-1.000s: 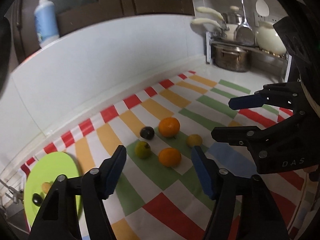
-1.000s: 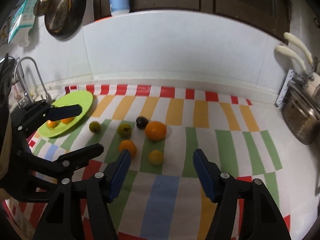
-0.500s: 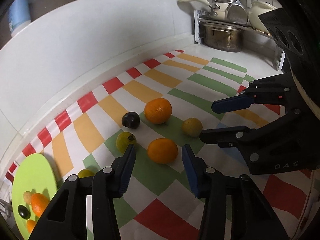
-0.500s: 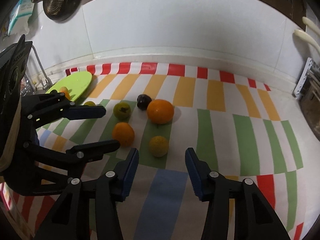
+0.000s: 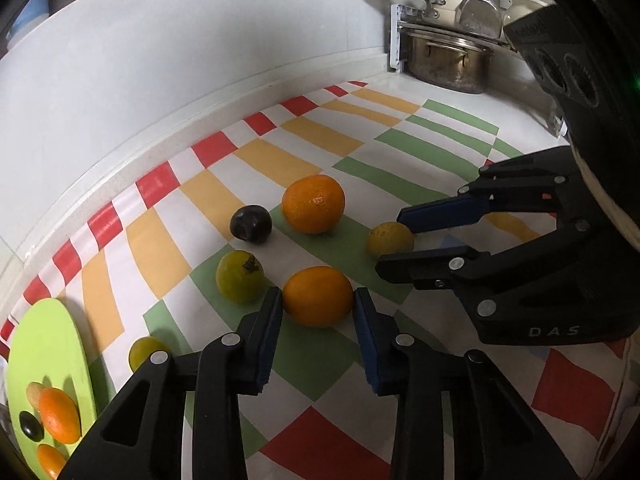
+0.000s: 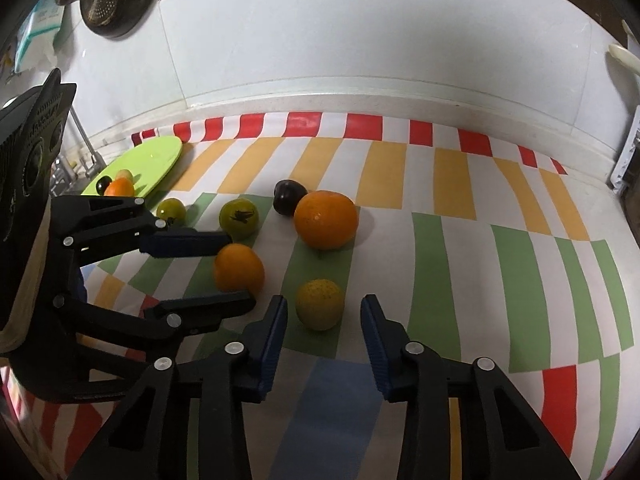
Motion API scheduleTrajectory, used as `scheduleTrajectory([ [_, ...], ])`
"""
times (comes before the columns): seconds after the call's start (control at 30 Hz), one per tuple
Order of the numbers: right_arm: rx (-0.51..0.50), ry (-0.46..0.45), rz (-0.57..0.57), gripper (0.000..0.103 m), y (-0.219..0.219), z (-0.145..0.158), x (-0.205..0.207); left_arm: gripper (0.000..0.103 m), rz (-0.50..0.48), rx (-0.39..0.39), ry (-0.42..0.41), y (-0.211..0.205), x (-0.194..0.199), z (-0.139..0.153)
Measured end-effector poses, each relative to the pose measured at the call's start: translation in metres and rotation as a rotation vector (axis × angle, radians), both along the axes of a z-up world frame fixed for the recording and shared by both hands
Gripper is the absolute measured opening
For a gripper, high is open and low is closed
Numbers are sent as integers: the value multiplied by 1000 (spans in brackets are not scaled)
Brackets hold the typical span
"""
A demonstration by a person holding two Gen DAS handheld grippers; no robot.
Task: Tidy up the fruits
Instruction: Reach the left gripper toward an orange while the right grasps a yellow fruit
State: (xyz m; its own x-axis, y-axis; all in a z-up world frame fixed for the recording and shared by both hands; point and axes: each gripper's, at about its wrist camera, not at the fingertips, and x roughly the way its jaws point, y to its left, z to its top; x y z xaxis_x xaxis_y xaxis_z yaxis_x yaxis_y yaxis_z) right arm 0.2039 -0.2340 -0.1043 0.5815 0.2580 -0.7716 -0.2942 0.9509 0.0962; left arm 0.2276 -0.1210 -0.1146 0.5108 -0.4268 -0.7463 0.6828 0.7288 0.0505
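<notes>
Loose fruits lie on a striped cloth. My left gripper (image 5: 317,304) is open with its pads either side of a small orange (image 5: 318,295), close to touching it; the orange also shows in the right wrist view (image 6: 239,267). My right gripper (image 6: 323,314) is open, its fingers flanking a small yellow fruit (image 6: 320,303), also seen in the left wrist view (image 5: 390,239). A large orange (image 5: 313,203), a dark plum (image 5: 251,223) and a green fruit (image 5: 240,276) lie beyond. A green plate (image 5: 40,344) at far left holds several fruits.
A small green fruit (image 5: 146,354) lies beside the plate. A steel pot (image 5: 448,60) and utensil rack stand at the back right corner. A white backsplash wall (image 6: 360,40) borders the counter. A sink faucet (image 6: 80,140) is left of the plate.
Both grippers have moved forward and down toward the fruits and narrowed. The left one now brackets the small orange; the right one now brackets the yellow fruit.
</notes>
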Motion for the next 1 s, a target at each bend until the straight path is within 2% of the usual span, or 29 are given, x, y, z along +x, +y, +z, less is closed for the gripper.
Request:
scheduleTrajectory([
  [0.27, 17, 5, 5, 27, 3, -5, 2, 35, 60, -29, 10, 7, -3, 4],
  [0.37, 34, 8, 3, 27, 4, -3, 1, 35, 94, -47, 8, 12, -6, 10],
  [1.0, 50, -104, 38, 27, 31, 52, -27, 35, 305, -155, -56, 61, -42, 57],
])
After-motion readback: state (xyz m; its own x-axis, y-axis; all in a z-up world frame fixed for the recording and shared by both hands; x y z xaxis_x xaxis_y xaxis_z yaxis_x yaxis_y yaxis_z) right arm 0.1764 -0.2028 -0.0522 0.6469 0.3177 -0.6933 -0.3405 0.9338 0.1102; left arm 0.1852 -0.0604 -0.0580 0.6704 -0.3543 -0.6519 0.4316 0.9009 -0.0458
